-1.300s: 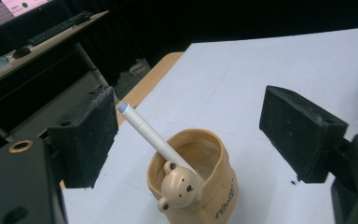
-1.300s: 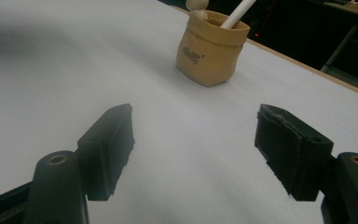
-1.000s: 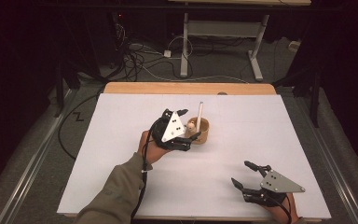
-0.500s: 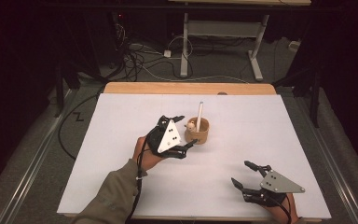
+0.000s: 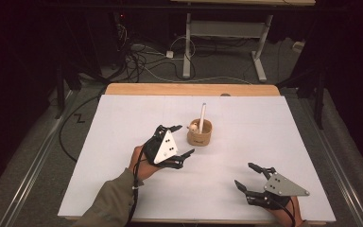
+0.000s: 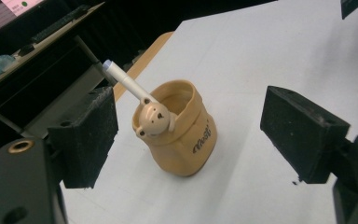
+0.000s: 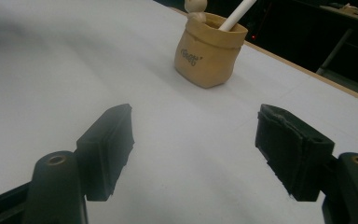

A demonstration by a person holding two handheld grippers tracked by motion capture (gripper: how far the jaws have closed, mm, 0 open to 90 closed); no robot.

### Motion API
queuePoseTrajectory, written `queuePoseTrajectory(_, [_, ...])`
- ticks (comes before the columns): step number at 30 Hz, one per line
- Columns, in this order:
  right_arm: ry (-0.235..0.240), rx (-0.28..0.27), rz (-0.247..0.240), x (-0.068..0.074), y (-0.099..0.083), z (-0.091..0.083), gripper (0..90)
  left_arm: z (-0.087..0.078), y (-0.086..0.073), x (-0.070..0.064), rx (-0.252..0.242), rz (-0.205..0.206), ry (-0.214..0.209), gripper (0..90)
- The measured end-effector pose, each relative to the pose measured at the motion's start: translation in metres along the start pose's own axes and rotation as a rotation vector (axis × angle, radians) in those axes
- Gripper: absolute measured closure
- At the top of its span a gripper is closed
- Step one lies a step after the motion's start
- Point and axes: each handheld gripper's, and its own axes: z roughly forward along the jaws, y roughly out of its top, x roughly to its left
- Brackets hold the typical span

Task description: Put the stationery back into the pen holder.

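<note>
A small tan cup [image 5: 199, 133] stood on the white table [image 5: 123, 118], slightly toward twelve o'clock of the centre in the high view. A white stick [image 5: 202, 111] leaned out of it, its lower end hidden inside. A little bear figure [image 6: 153, 119] sat on the rim; from above it was too small to make out. The dark lettering on the cup's side was not legible.

The left gripper [image 5: 179, 140] lay just at nine o'clock of the cup, its jaws spread wide and holding nothing. In the left gripper view the cup sat between the two pads without touching either.

The right gripper [image 5: 249, 176] rested near the five o'clock corner, well apart from the cup, jaws likewise spread. The hand behind it was cut off by the picture's lower edge.
</note>
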Motion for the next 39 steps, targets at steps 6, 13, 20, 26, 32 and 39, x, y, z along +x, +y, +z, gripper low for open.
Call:
queuePoseTrajectory(6, [-0.001, -0.002, 0.001, 0.000, 0.000, 0.000, 28.0, -0.008, -0.005, -0.005, 0.018, 0.019, 0.008, 18.3])
queuePoseTrajectory(13, [-0.004, -0.006, -0.001, 0.001, 0.001, -0.001, 28.0, -0.018, -0.012, -0.011, 0.027, 0.036, 0.018, 18.3])
queuePoseTrajectory(20, [-0.008, -0.011, -0.004, 0.000, 0.001, -0.002, 28.0, -0.027, -0.021, -0.019, 0.043, 0.051, 0.032, 18.3])
queuePoseTrajectory(26, [-0.010, -0.011, -0.001, 0.000, 0.002, -0.002, 28.0, -0.034, -0.029, -0.025, 0.056, 0.059, 0.043, 18.3])
queuePoseTrajectory(32, [-0.011, -0.010, -0.003, 0.001, 0.002, -0.003, 28.0, -0.037, -0.039, -0.030, 0.073, 0.067, 0.048, 18.3])
queuePoseTrajectory(39, [-0.013, -0.011, -0.008, 0.001, 0.002, -0.003, 28.0, -0.044, -0.052, -0.032, 0.093, 0.050, 0.053, 18.3])
